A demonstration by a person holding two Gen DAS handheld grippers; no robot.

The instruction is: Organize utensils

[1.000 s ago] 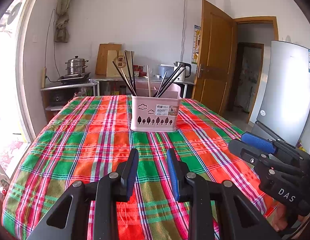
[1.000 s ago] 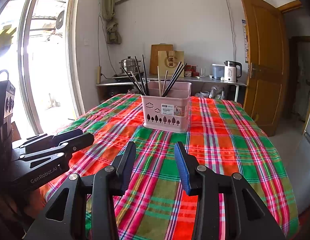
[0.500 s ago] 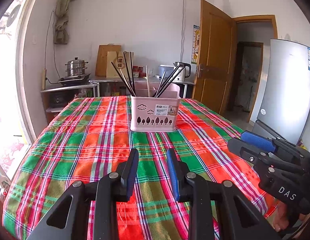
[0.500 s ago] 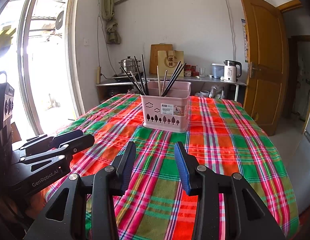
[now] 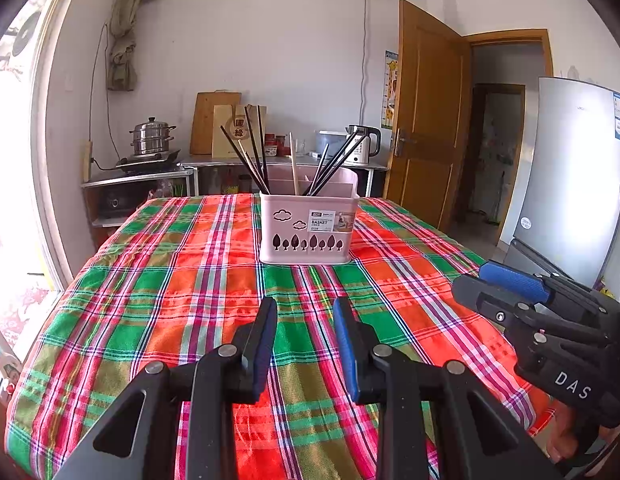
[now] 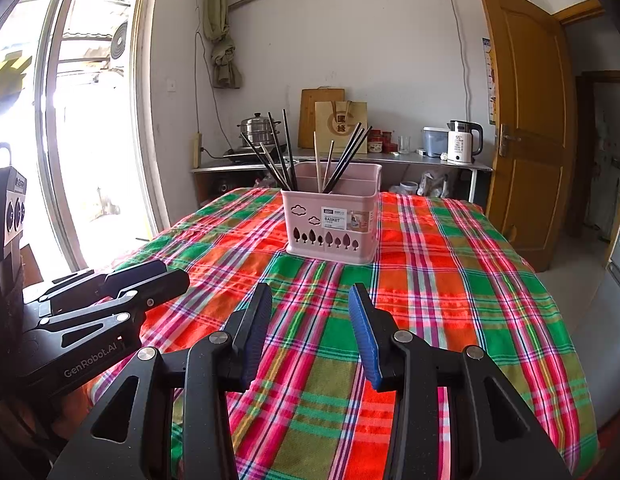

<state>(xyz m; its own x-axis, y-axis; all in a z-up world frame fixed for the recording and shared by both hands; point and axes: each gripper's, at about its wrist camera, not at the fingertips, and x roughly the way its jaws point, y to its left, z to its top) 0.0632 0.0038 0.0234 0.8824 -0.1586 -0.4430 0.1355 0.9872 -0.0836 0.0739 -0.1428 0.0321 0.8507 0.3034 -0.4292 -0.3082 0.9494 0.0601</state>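
A pink utensil basket (image 5: 308, 229) stands upright at the far middle of the plaid-covered table (image 5: 158, 320); it also shows in the right wrist view (image 6: 331, 222). Several black and pale chopsticks (image 5: 254, 156) stick up out of it, also seen in the right wrist view (image 6: 342, 158). My left gripper (image 5: 304, 308) is open and empty, held over the near part of the table. My right gripper (image 6: 310, 298) is open and empty, also near the front edge. Each gripper shows in the other's view: the right one (image 5: 506, 284) and the left one (image 6: 150, 276).
A counter at the back wall (image 6: 350, 158) holds a steamer pot (image 6: 256, 130), cutting boards, a paper bag and a white kettle (image 6: 464, 142). A wooden door (image 6: 526, 120) is at right, a fridge (image 5: 574, 176) beside it, a large window (image 6: 82, 120) at left.
Both grippers have stayed almost still, with only a slight drift of view. The basket and chopsticks have not moved.
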